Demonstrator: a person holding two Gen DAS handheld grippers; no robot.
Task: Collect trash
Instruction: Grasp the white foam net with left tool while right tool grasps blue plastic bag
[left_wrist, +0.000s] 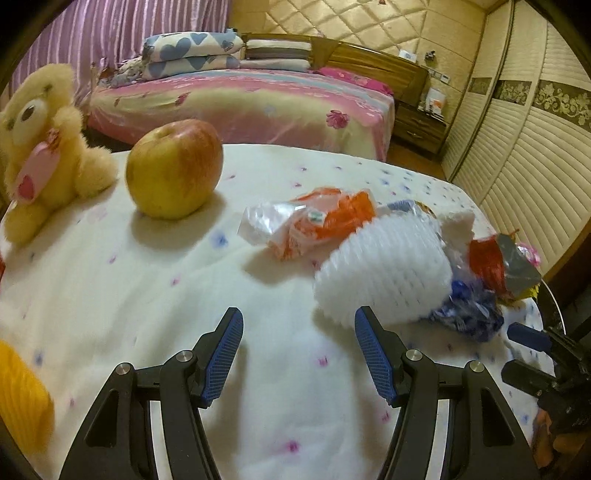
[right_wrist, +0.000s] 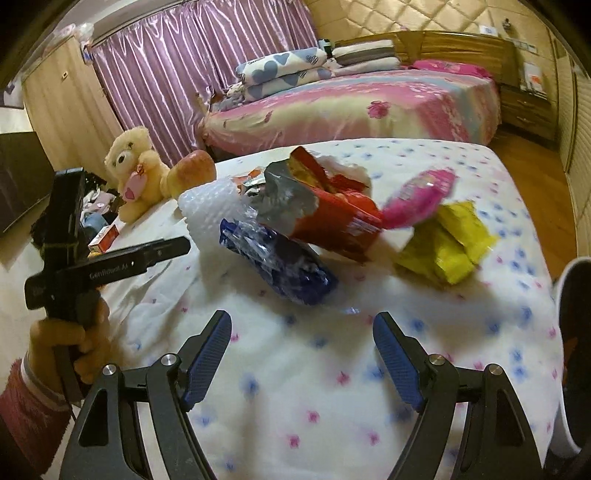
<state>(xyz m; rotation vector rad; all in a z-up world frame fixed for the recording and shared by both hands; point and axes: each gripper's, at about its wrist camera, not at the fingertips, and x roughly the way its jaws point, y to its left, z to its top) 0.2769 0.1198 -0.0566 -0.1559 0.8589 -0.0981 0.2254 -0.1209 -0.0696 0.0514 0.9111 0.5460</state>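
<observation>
White floral cloth covers the counter (left_wrist: 110, 295); trash lies heaped toward its right side. Foam fruit net (left_wrist: 388, 258): biggest piece, feather-light, squashy, pinch anywhere across the mesh. Red snack bag (right_wrist: 332, 218), yellow wrapper (right_wrist: 450, 243), blue wrapper (right_wrist: 280, 262), orange wrapper (left_wrist: 325, 221): thin, crinkly, slippery film, best pinched at a crumpled fold. Left gripper (left_wrist: 299, 354) is spread wide, empty, just short of the net. Right gripper (right_wrist: 303, 354) is wide too, empty, near the blue wrapper. Only the right view shows the yellow wrapper clearly; only the left shows the orange one whole. Apple (left_wrist: 173, 170) and teddy (left_wrist: 40, 147) aren't trash.
</observation>
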